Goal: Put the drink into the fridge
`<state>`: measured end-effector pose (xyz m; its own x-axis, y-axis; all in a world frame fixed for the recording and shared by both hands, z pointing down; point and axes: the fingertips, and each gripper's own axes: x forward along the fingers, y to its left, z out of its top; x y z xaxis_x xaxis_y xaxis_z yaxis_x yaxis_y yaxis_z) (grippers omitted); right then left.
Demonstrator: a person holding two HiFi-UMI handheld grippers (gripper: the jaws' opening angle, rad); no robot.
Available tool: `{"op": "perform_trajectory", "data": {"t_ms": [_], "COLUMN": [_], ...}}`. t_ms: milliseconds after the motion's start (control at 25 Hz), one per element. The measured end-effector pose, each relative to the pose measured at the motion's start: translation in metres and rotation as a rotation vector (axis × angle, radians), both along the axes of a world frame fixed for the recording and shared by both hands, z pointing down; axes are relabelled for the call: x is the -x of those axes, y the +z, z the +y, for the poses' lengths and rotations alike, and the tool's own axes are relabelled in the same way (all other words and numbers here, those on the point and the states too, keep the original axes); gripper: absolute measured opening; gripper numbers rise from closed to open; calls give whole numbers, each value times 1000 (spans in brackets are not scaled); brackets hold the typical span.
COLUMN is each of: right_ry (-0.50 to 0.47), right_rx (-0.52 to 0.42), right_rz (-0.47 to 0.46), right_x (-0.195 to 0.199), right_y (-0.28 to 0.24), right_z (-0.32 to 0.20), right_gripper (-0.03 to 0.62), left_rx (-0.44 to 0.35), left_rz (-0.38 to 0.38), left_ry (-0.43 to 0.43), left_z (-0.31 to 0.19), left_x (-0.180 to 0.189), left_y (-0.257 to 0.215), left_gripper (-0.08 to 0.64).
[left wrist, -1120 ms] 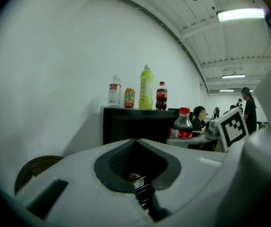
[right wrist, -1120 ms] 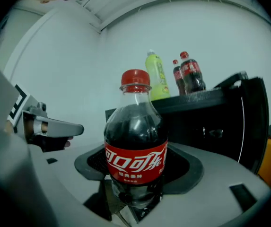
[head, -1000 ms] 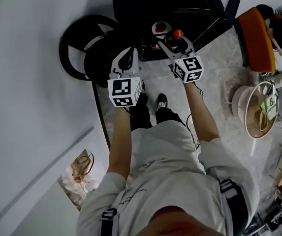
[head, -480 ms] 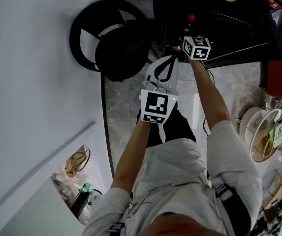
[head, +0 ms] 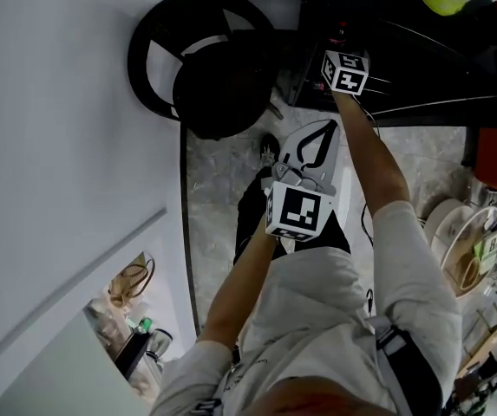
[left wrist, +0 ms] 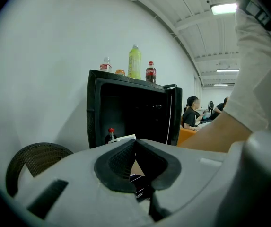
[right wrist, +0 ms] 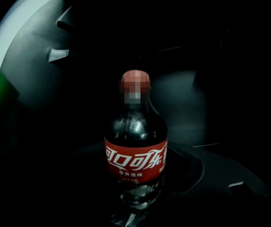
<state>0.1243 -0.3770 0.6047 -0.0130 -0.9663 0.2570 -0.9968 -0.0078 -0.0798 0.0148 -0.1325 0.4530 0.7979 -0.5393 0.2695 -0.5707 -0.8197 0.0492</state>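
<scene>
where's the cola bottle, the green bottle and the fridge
cola bottle (right wrist: 135,159), right gripper view, red label
green bottle (left wrist: 135,63), left gripper view, mid body
fridge (left wrist: 93,112), left gripper view, left wall

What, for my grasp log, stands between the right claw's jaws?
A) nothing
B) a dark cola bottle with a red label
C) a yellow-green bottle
B: the right gripper view shows the cola bottle, with its red label and red cap, upright between the jaws of the right claw against a dark interior.
</scene>
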Motion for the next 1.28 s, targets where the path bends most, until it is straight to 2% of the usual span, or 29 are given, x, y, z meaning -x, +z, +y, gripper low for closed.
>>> {"op": "perform_trajectory", "data": {"t_ms": [160, 320, 400, 640, 720, 840, 920, 1040, 1120, 1200, 1280], "right_ry": [-28, -80, -87, -62, -32, 12, 12, -9, -13, -20, -6], "right_rx": [9, 24, 34, 57, 53, 49, 12, -50, -52, 1, 53], "right_rz": [-14, 49, 45, 1, -26, -79, -108, -104, -95, -164, -292], "right_x": [3, 8, 12, 3, -3, -11, -13, -15, -19, -20, -22], "right_y": [-2, -9, -10, -19, -30, -57, -88, -145, -175, -186, -188], "right_z": [-1, 11, 17, 46, 72, 114, 141, 180, 202, 221, 236], "right_gripper": [288, 292, 293, 293, 291, 291, 290, 284, 251, 215, 172], "left_rx": [20, 16, 8, -28, -31, 14, 25, -18, -25, -9, 5], "left_rz": [-4, -16, -27, -52, -57, -24, -12, -27, -13, 9, 21], "left_ry": [-9, 2, 11, 33, 8, -87, -138, -149, -141, -137, -137], "left_z": [2, 7, 9, 21, 25, 25, 26, 27, 28, 29, 26], "left_x": [-1, -6, -7, -15, -6, 13, 22, 25, 27, 32, 35], "left_y": [4, 1, -4, -26, -34, -45, -55, -79, -95, -106, -111], "left_gripper": [9, 9, 9, 9, 9, 9, 9, 9, 9, 9, 9]}}
